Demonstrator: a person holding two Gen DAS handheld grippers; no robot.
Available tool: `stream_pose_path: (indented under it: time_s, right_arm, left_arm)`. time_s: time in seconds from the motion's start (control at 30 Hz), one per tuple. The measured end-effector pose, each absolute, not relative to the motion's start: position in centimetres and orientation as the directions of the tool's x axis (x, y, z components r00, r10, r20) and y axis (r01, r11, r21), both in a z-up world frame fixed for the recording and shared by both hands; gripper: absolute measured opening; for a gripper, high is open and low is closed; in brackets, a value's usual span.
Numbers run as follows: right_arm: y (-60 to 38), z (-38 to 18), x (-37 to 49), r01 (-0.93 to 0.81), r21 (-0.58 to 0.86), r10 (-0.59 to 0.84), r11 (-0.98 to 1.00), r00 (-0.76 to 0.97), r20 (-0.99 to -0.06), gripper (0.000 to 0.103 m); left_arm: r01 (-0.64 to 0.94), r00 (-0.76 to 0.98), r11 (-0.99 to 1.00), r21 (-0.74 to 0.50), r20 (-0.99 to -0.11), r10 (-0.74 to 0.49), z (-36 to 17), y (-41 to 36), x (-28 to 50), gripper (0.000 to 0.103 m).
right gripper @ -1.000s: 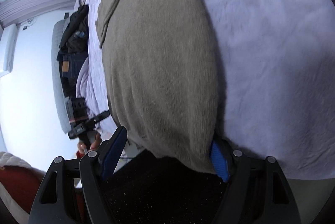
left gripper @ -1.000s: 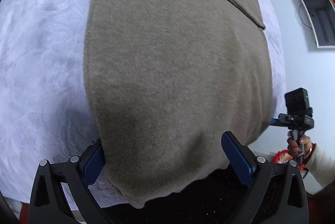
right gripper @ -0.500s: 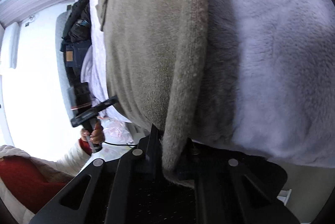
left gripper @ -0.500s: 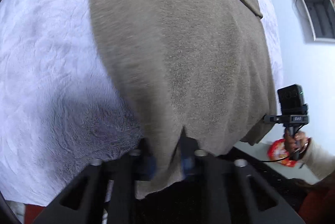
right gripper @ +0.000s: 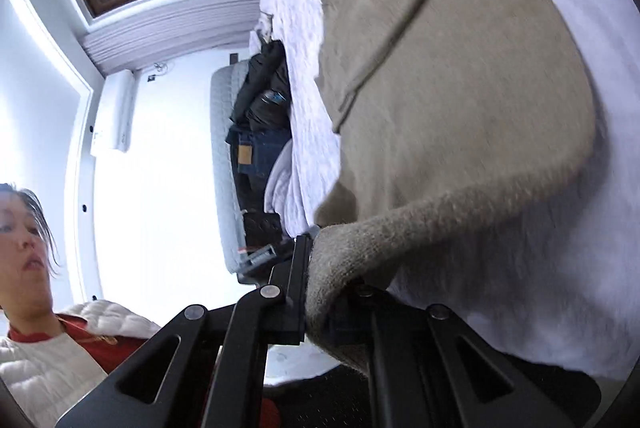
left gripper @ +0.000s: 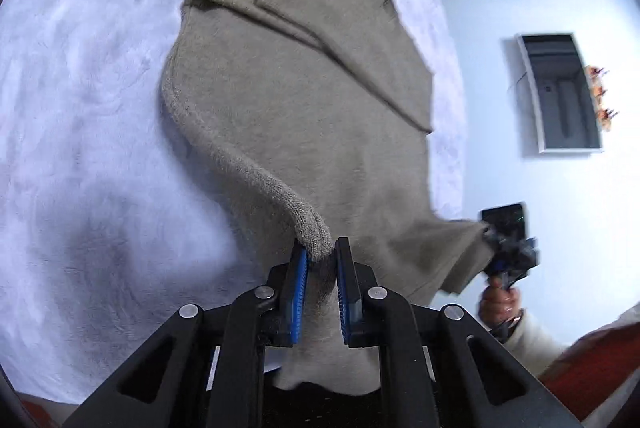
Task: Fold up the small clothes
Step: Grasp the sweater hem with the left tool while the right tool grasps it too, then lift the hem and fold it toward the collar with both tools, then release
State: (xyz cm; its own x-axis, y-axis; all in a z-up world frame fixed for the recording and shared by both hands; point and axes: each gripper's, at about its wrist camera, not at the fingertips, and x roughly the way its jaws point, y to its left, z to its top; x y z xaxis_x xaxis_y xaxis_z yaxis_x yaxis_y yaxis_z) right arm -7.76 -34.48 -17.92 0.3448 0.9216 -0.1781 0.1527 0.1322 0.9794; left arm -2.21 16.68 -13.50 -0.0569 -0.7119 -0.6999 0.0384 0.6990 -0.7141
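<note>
Olive-brown knitted garment (left gripper: 304, 96) spread on white fluffy bedcover (left gripper: 80, 108). Left gripper (left gripper: 322, 268) clamped on near hem; right gripper (right gripper: 320, 284) pinching the other near corner. Both corners raised, likely for folding toward far end.

White fleece blanket (left gripper: 80, 88), dark clothes pile (right gripper: 264, 96) (jeans among them), wall-mounted air conditioner (right gripper: 114, 116).

Black linkage, blue-padded jaws, white sleeve (left gripper: 532, 338)
</note>
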Motion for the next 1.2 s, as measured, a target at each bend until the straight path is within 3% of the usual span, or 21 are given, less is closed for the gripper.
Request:
stream_pose_path:
  time_s: [0.1,0.17,0.2,0.23,0.43,0.6,0.67,0.7,0.73,0.77,0.8,0.87,1.2]
  right_arm:
    - [-34.0,-18.0,-7.0,0.151,0.970,0.929,0.189,0.291,-0.226,0.008]
    - [-33.6,-19.0,-7.3,0.186,0.959,0.933,0.215,0.250,-0.258,0.008]
    - [-33.5,-19.6,-7.7,0.209,0.951,0.931,0.227,0.239,-0.275,0.008]
    - [-33.7,-20.3,-8.1,0.231,0.946,0.932,0.227,0.231,-0.280,0.008]
    - [-33.9,-23.4,-9.9,0.328,0.909,0.920,0.258,0.204,-0.335,0.014]
    - [-32.8,-24.6,-10.7,0.338,0.864,0.894,0.373,0.118,-0.432,0.048]
    - [-32.4,-25.0,-10.5,0.336,0.859,0.889,0.385,0.115,-0.444,0.048]
    - [-32.2,-25.0,-10.4,0.331,0.860,0.887,0.389,0.118,-0.447,0.043]
    - [-32.2,-24.8,-10.4,0.325,0.865,0.889,0.382,0.126,-0.440,0.034]
    - [-32.0,-24.4,-10.2,0.317,0.873,0.893,0.369,0.137,-0.428,0.013]
    - [-32.0,-24.0,-10.0,0.308,0.883,0.897,0.355,0.153,-0.414,0.008]
    - [-32.2,-22.8,-9.6,0.289,0.910,0.911,0.296,0.201,-0.360,0.007]
    - [-33.5,-16.0,-2.9,0.108,0.993,0.907,0.056,0.410,-0.096,0.007]
  left_arm:
    - [0.048,-0.144,0.776,-0.628,-0.774,-0.617,-15.2,15.4,-3.1,0.015]
    - [0.055,-0.184,0.800,-0.597,-0.794,-0.580,-16.2,16.0,-4.6,0.044]
    - [0.052,-0.190,0.809,-0.586,-0.801,-0.568,-16.6,16.0,-5.1,0.074]
    - [0.047,-0.183,0.814,-0.579,-0.806,-0.562,-16.8,16.1,-5.8,0.079]
    - [0.050,-0.244,0.795,-0.604,-0.779,-0.577,-17.9,14.8,-7.9,0.079]
    - [0.101,-0.270,0.763,-0.639,-0.755,-0.597,-17.5,11.3,-8.4,0.079]
    - [0.138,-0.284,0.763,-0.632,-0.763,-0.581,-17.4,9.8,-8.5,0.078]
    - [0.150,-0.283,0.761,-0.630,-0.766,-0.578,-17.3,8.8,-8.4,0.066]
    - [0.159,-0.285,0.757,-0.634,-0.764,-0.579,-17.2,8.7,-8.5,0.033]
    - [0.159,-0.296,0.753,-0.638,-0.759,-0.580,-17.3,8.6,-8.5,0.020]
    - [0.157,-0.297,0.748,-0.645,-0.753,-0.587,-17.2,8.3,-8.8,0.017]
    - [0.160,-0.282,0.724,-0.671,-0.734,-0.618,-16.4,8.8,-8.7,0.014]
    - [0.075,0.002,0.603,-0.794,-0.604,-0.797,-9.2,11.0,-1.8,0.013]
